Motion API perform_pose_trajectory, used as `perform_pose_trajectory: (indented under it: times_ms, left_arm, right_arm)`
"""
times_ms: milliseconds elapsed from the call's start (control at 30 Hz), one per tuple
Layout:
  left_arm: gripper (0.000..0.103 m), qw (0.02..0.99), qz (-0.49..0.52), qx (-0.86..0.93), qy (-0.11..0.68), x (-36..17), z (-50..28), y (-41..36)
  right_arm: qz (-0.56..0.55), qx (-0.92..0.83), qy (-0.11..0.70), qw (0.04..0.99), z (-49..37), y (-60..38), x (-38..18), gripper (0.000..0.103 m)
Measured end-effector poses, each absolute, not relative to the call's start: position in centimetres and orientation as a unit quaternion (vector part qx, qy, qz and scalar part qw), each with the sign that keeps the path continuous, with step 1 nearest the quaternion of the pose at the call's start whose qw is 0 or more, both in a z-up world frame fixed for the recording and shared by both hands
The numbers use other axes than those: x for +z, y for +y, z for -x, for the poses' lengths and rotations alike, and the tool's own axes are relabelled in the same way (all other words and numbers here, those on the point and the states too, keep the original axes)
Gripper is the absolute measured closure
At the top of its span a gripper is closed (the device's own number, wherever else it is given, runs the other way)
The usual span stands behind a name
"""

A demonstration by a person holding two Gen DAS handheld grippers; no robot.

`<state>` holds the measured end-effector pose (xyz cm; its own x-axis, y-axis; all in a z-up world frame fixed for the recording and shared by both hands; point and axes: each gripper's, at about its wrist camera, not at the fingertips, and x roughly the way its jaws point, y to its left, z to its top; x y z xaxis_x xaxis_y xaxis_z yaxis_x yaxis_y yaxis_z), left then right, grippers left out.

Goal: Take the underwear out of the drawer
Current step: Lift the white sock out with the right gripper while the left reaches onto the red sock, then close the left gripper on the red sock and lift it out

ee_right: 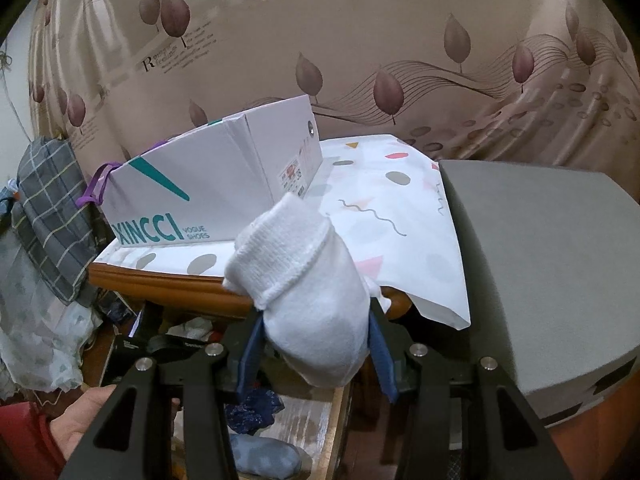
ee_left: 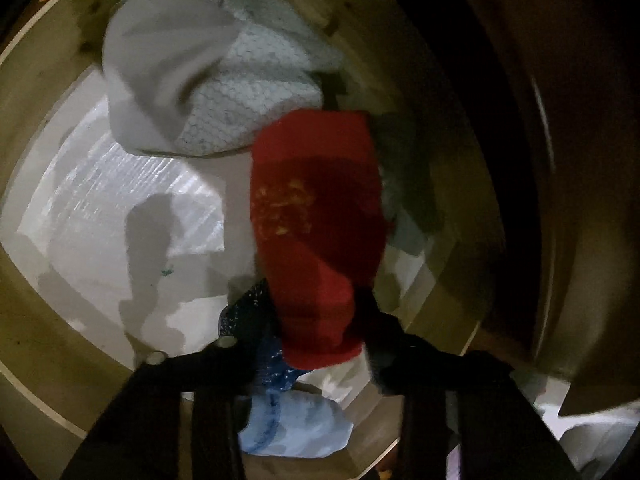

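Two grippers — left gripper [ee_left: 316, 320], right gripper [ee_right: 316, 344]. One red garment [ee_left: 316, 232]; one white sock bundle [ee_right: 308, 300]. One drawer [ee_left: 52, 92] — one white-and-patterned cloth bundle [ee_left: 208, 80], one pale blue bundle [ee_left: 296, 428], one dark blue speckled piece [ee_left: 264, 356]. One shoe box [ee_right: 208, 184].

A leaf-printed curtain [ee_right: 400, 40] is hanging beyond the claw; a patterned cloth [ee_right: 380, 200] is covering the wooden table [ee_right: 168, 284] ahead.

L gripper [ee_left: 316, 320] clamped on red rolled garment [ee_left: 316, 216] w/ yellow print, over the wooden drawer [ee_left: 52, 132]. White-and-patterned bundle [ee_left: 192, 76] beyond the red one; dark blue dotted piece [ee_left: 272, 356] and pale blue roll [ee_left: 296, 428] just below it. Frame blurred.
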<state>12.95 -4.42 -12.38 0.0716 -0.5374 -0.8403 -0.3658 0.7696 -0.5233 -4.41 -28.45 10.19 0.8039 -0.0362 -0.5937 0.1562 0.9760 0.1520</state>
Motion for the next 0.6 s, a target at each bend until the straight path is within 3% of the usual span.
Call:
perform_pose_trajectory:
  times_ms: [133, 433, 533, 600]
  left_arm:
    - [0.076, 0.669, 0.288, -0.084, 0.68, -11.1, -12.8, -3.9]
    - [0.075, 0.66, 0.183, -0.089, 0.723, -10.7, -11.1, -0.6]
    - [0.071, 0.654, 0.159, -0.079, 0.735, -11.1, -11.6, -0.1]
    - [0.058, 0.651, 0.156, -0.074, 0.739, -11.3, -11.5, -0.7]
  right_arm:
    - [-0.102, -0.049, 0.311, 0.944, 4.4, -28.6, 10.1, 0.055]
    - [-0.108, -0.05, 0.31, 0.943, 4.4, -28.6, 10.2, 0.055]
    - [-0.108, -0.049, 0.309, 0.944, 4.4, -28.5, 10.2, 0.055]
    - [-0.109, -0.047, 0.309, 0.943, 4.4, -28.4, 10.2, 0.055]
